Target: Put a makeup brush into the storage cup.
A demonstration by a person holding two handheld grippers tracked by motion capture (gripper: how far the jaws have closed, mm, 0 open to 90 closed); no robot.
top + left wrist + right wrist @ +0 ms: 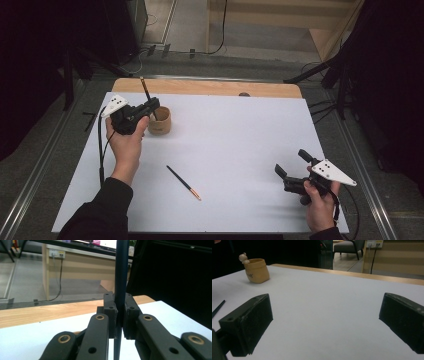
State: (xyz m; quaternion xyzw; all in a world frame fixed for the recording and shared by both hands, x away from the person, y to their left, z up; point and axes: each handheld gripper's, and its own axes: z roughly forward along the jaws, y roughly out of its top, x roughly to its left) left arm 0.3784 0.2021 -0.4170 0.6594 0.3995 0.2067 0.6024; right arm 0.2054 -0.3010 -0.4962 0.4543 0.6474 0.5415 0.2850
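Grey floor [260, 60], wooden desk [75, 265] behind, dark curtains [395, 75].

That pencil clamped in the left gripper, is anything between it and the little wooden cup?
Nothing visible stands in the way. The left gripper holds the dark pencil nearly upright right at the wooden cup, whose mouth is open. The second pencil lies apart on the white table, and the right gripper is far off.

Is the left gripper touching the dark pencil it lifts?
Touching: in the left gripper view, the left gripper has both jaws pressed against the dark pencil.
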